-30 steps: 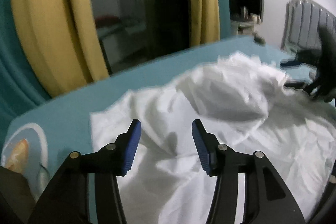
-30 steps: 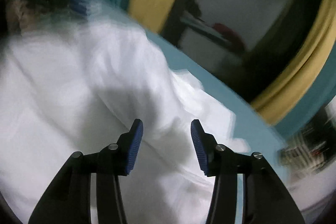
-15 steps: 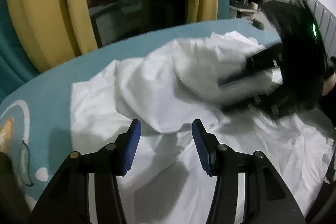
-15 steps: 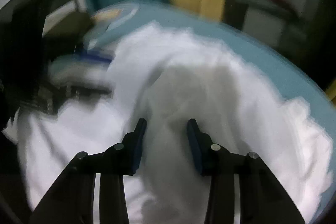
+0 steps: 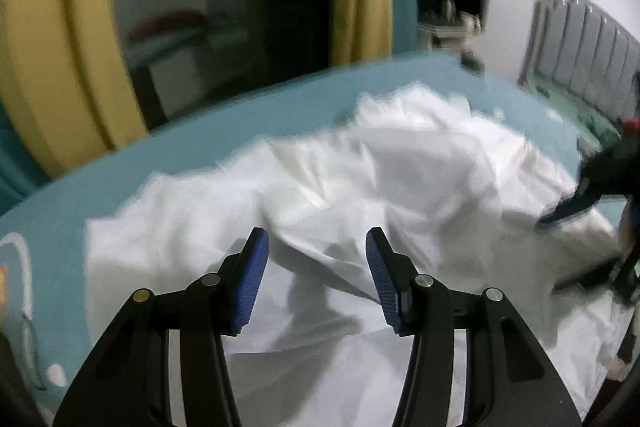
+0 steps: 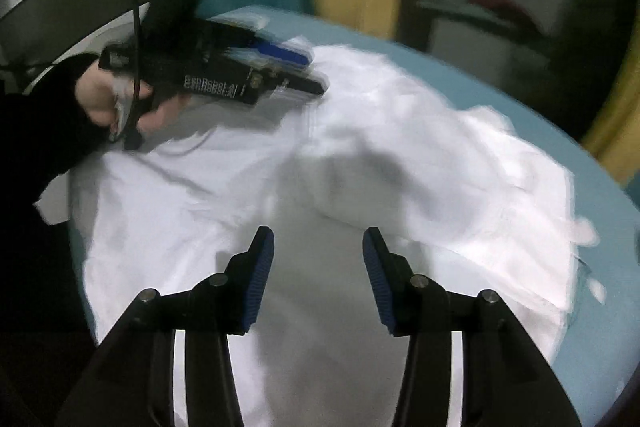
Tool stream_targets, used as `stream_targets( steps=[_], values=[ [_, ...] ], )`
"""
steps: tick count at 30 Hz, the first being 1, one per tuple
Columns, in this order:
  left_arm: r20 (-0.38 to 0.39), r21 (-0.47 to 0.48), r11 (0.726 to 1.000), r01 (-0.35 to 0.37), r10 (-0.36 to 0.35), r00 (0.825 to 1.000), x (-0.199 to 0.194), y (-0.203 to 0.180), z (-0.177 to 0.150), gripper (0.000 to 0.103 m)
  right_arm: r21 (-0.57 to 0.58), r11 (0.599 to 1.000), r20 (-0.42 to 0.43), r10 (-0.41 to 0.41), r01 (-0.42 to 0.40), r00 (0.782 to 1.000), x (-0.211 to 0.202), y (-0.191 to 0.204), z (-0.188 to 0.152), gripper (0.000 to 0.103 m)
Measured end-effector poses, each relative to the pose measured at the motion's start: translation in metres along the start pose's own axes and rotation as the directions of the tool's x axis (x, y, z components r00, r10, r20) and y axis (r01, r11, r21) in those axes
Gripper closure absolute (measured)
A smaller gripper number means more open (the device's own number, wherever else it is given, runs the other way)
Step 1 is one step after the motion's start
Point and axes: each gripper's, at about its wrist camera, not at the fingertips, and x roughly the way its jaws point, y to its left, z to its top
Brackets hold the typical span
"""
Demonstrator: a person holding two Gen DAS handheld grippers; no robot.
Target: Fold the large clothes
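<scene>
we hold both grippers over a white garment [image 5: 400, 187] lying rumpled across the teal bed [image 5: 200, 139]. our left gripper [image 5: 316, 263] is parted with nothing between its pads, just above a raised fold running away to the right. our right gripper [image 6: 318, 259] is opening, also empty, above flat cloth. the near-left hem [image 6: 92, 227] lies closer to our left hand [image 6: 112, 99]; bare teal bed beyond leaves spreading room.
</scene>
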Motion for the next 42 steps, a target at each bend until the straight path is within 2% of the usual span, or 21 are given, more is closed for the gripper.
stream_targets(
  steps=[3, 7, 10, 15, 17, 21, 23, 27, 30, 32, 35, 37, 41, 42],
  values=[
    [-0.078, 0.031, 0.999, 0.021, -0.018, 0.997, 0.015, -0.011, -0.009, 0.049, 0.085, 0.992, 0.010, -0.092, 0.091, 0.996, -0.021, -0.016, -0.020, 0.055],
    [-0.066, 0.032, 0.999, 0.035, -0.033, 0.997, 0.000, -0.015, -0.020, 0.049, 0.180, 0.973, -0.009, -0.143, 0.143, 0.990, -0.032, -0.027, -0.045, 0.052],
    [-0.017, -0.004, 1.000, 0.003, -0.003, 1.000, -0.029, -0.009, -0.031, 0.049, 0.201, 0.956, -0.042, -0.210, 0.214, 0.977, -0.038, -0.029, -0.060, 0.045],
    [0.047, -0.118, 0.990, -0.077, 0.083, 0.995, -0.082, 0.013, -0.055, 0.049, 0.274, 0.917, -0.043, -0.288, 0.289, 0.957, -0.070, -0.034, -0.082, 0.042],
    [0.063, -0.180, 0.975, -0.131, 0.145, 0.987, -0.103, 0.026, -0.070, 0.049, 0.319, 0.895, -0.040, -0.314, 0.310, 0.948, -0.077, -0.039, -0.089, 0.042],
    [0.051, -0.302, 0.923, -0.239, 0.266, 0.963, -0.138, 0.052, -0.109, 0.049, 0.429, 0.832, -0.058, -0.365, 0.353, 0.929, -0.090, -0.048, -0.113, 0.041],
    [0.035, -0.354, 0.897, -0.263, 0.294, 0.955, -0.148, 0.059, -0.123, 0.049, 0.480, 0.795, -0.078, -0.382, 0.370, 0.921, -0.095, -0.050, -0.128, 0.041],
    [0.004, -0.429, 0.849, -0.309, 0.344, 0.939, -0.170, 0.074, -0.157, 0.047, 0.548, 0.757, -0.082, -0.376, 0.357, 0.923, -0.106, -0.049, -0.150, 0.041],
    [-0.030, -0.463, 0.823, -0.329, 0.356, 0.934, -0.179, 0.077, -0.180, 0.042, 0.571, 0.751, -0.062, -0.361, 0.330, 0.930, -0.110, -0.040, -0.162, 0.041],
    [-0.045, -0.471, 0.819, -0.328, 0.349, 0.936, -0.181, 0.078, -0.191, 0.041, 0.571, 0.754, -0.052, -0.361, 0.324, 0.931, -0.110, -0.035, -0.165, 0.041],
    [-0.065, -0.460, 0.827, -0.323, 0.331, 0.941, -0.182, 0.074, -0.204, 0.041, 0.557, 0.758, -0.038, -0.385, 0.340, 0.922, -0.109, -0.023, -0.167, 0.041],
    [-0.082, -0.442, 0.839, -0.318, 0.315, 0.945, -0.180, 0.070, -0.209, 0.041, 0.554, 0.765, -0.020, -0.383, 0.329, 0.924, -0.107, -0.016, -0.167, 0.042],
    [-0.140, -0.417, 0.852, -0.318, 0.286, 0.948, -0.173, 0.066, -0.222, 0.041, 0.539, 0.784, 0.013, -0.374, 0.308, 0.927, -0.100, -0.004, -0.162, 0.051],
    [-0.124, -0.400, 0.855, -0.330, 0.306, 0.944, -0.175, 0.063, -0.224, 0.038, 0.528, 0.792, 0.017, -0.369, 0.305, 0.929, -0.096, 0.000, -0.159, 0.052]
  ],
)
